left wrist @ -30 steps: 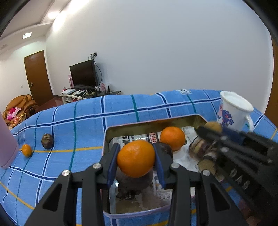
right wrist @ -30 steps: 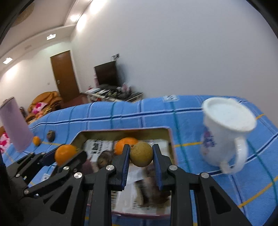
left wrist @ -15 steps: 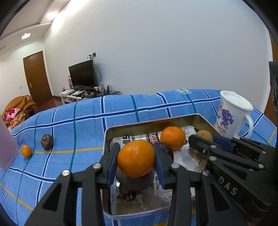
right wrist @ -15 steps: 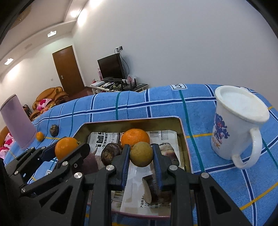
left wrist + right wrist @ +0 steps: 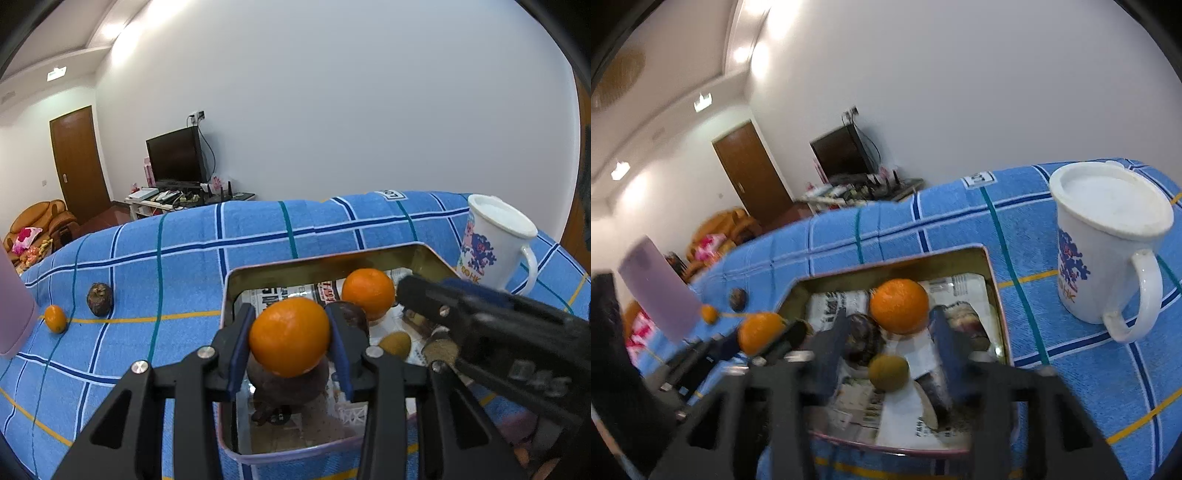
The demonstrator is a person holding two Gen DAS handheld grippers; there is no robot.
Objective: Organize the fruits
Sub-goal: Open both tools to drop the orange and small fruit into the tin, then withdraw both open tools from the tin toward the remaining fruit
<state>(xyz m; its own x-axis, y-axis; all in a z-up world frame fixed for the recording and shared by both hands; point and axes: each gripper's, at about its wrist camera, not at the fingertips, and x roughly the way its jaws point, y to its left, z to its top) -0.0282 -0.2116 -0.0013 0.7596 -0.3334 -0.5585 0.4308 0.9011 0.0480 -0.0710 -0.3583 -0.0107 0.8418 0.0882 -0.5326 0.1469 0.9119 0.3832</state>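
Right gripper (image 5: 888,341) motion-blurred — dark fruit (image 5: 286,380) half-hidden behind orange (image 5: 289,336).

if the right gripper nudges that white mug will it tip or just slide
The mug probably slides poorly: it stands on a woven cloth that likely grips its base. It looks tall with its handle to one side, so a high push may tip it; a low one seems safer. It looks ceramic, so likely fragile.
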